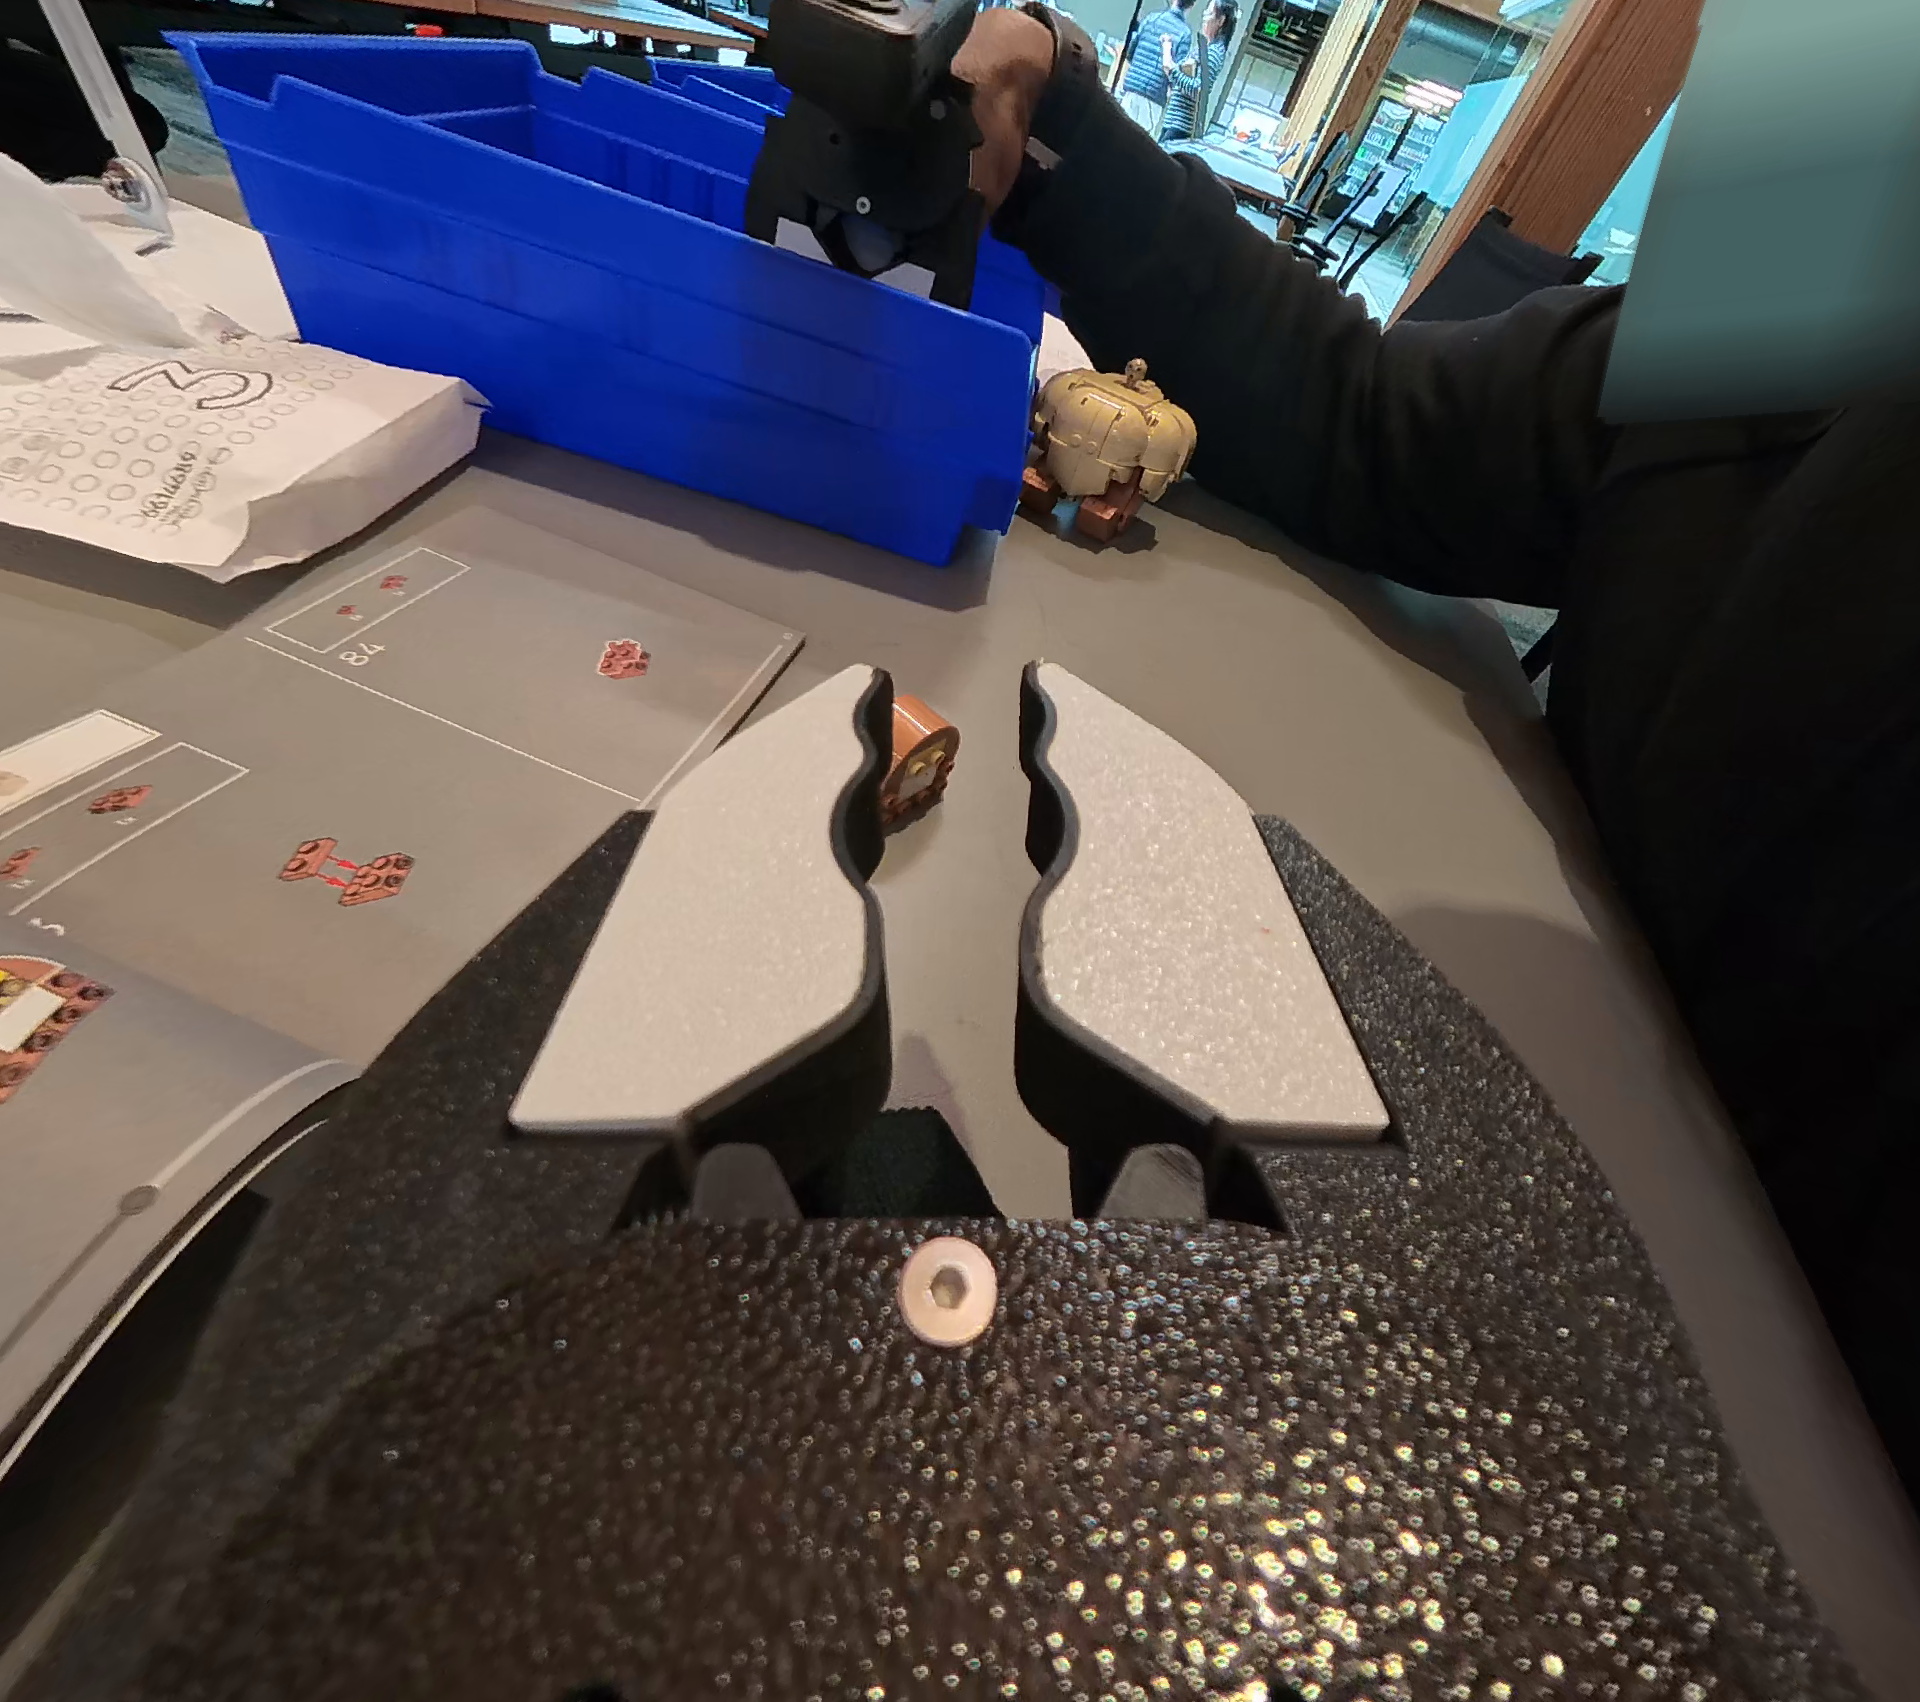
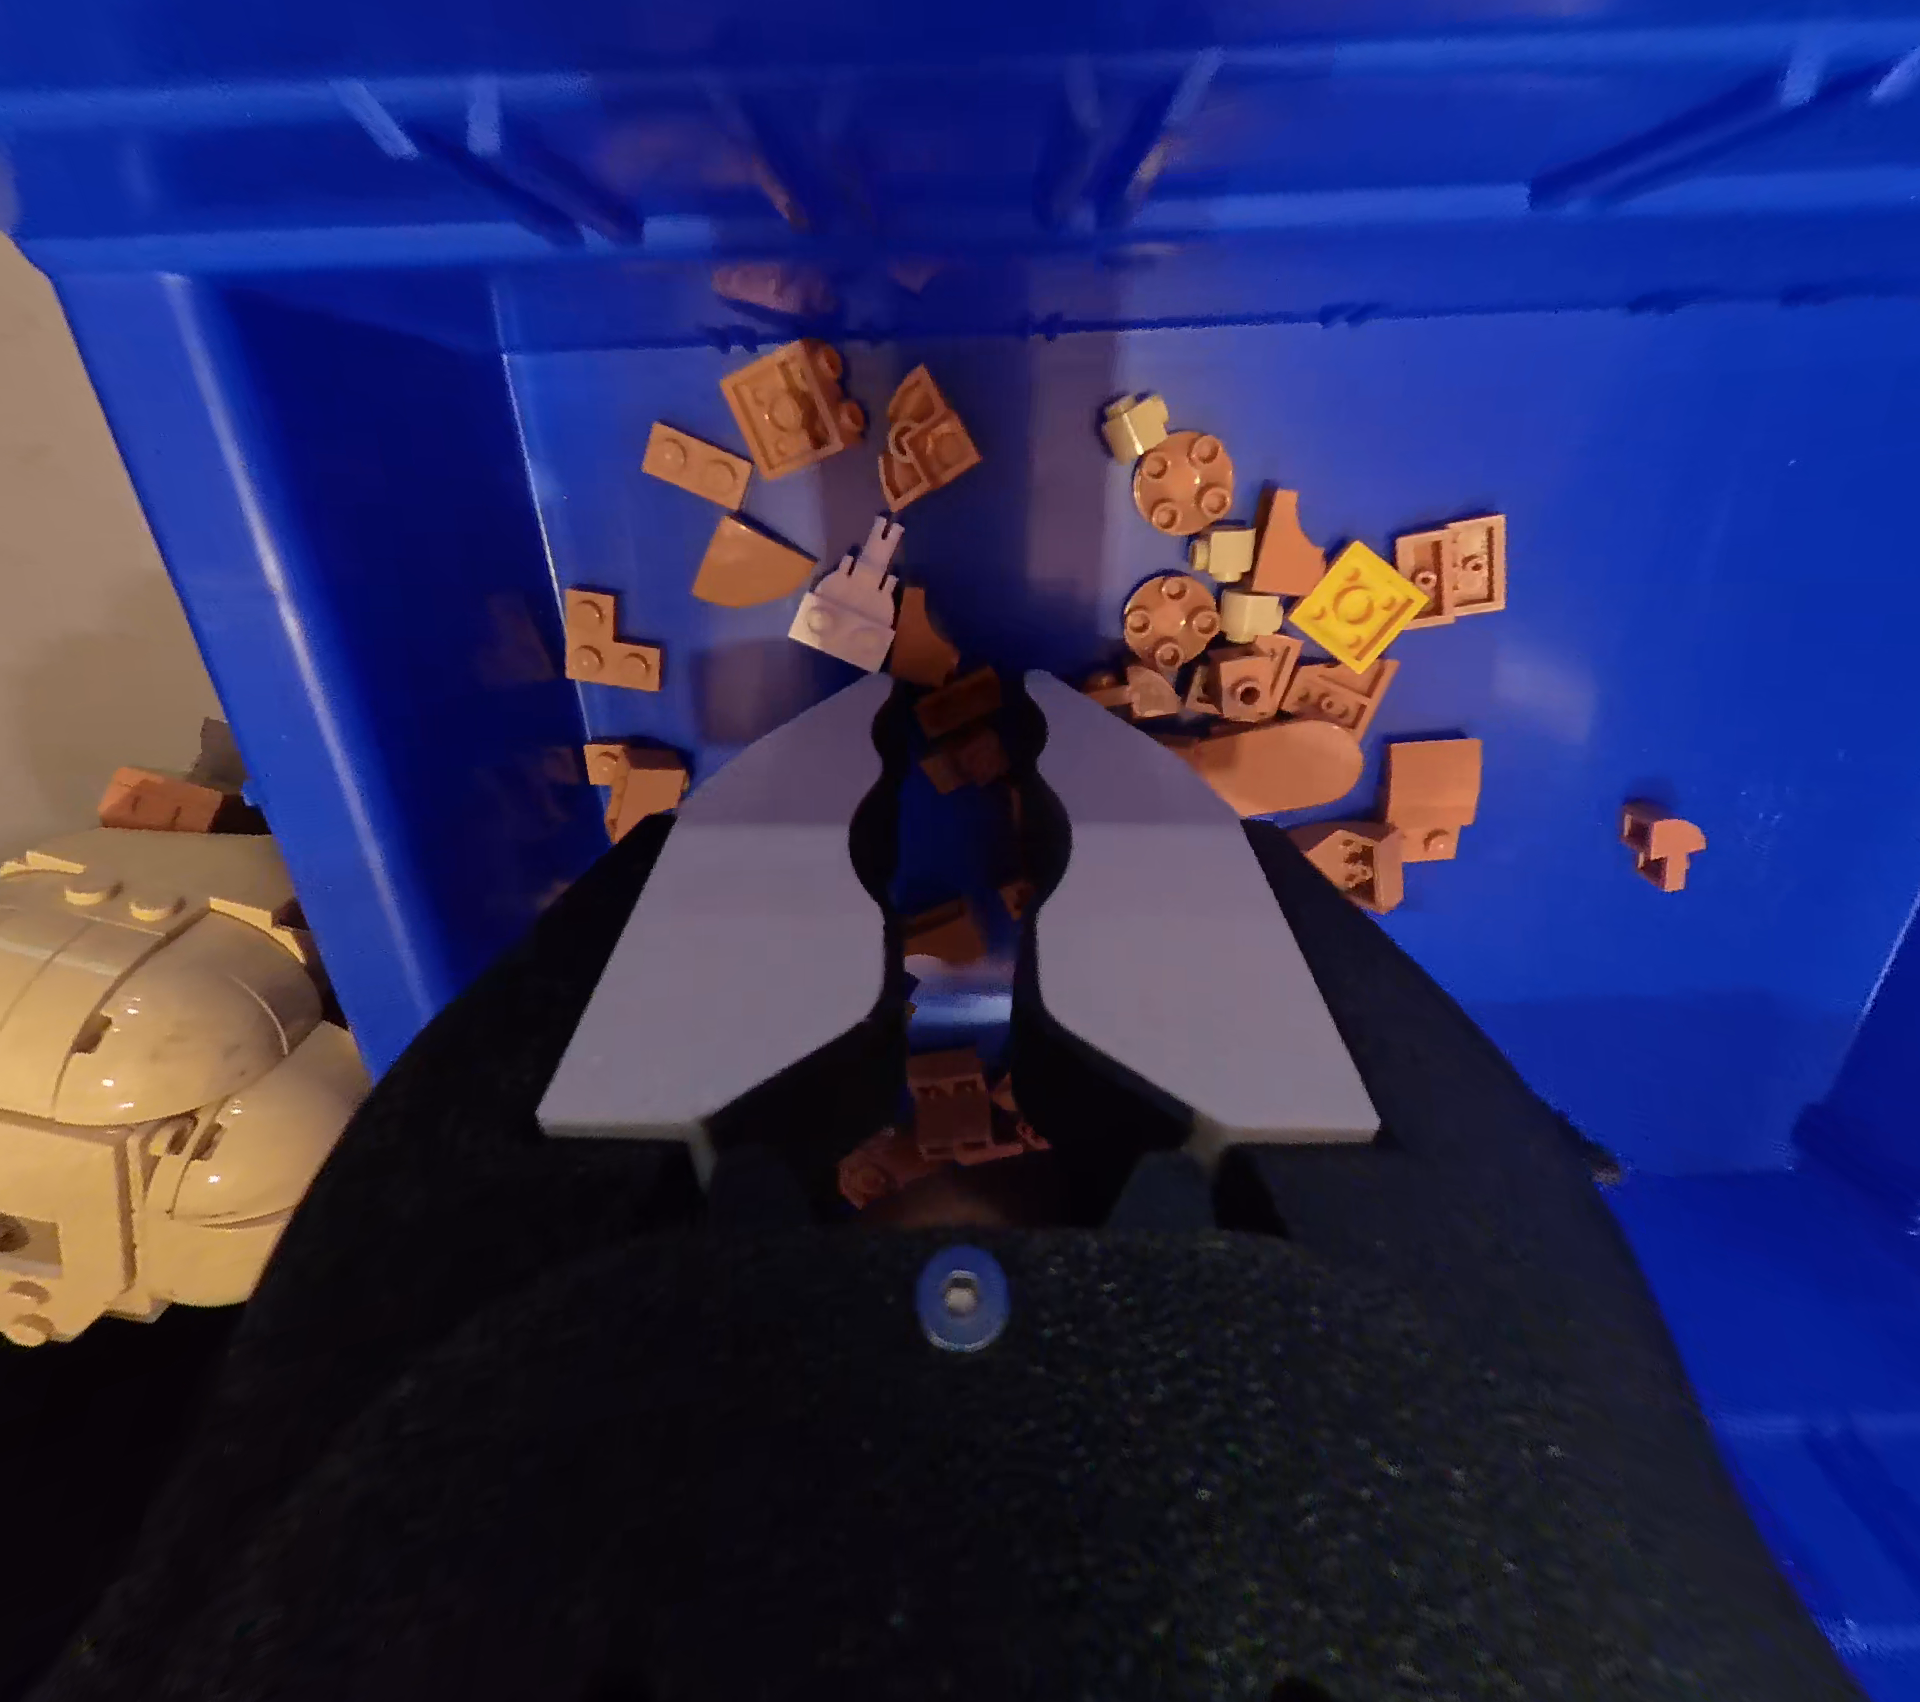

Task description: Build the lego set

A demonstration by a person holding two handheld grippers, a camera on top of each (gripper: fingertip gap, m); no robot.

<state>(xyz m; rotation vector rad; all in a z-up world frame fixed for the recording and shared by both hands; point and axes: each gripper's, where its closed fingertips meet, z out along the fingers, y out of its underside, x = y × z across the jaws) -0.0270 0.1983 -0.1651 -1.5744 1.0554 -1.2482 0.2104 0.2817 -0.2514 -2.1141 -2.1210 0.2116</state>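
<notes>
Left wrist view, left tongs point(image 1: 951, 696) open beside brown brick piece point(image 1: 914, 764), right tongs point(image 2: 961, 696) gripping brown brick point(image 2: 961, 722)

Large outlined numeral and smaller script, printed on crumpled white paper bag point(image 1: 260, 447) lying on grey surface; script too small to read. Small white step numeral beside boxed parts diagram on open grey instruction booklet point(image 1: 468, 717).

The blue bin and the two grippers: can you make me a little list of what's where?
left gripper: open, small brown brick piece beside its left finger, gap to the right finger
right gripper: down inside the blue bin, grasp unclear
bin contents: brown bricks, one yellow plate, one grey piece
beside bin: tan brick model
table: open instruction booklet
</notes>
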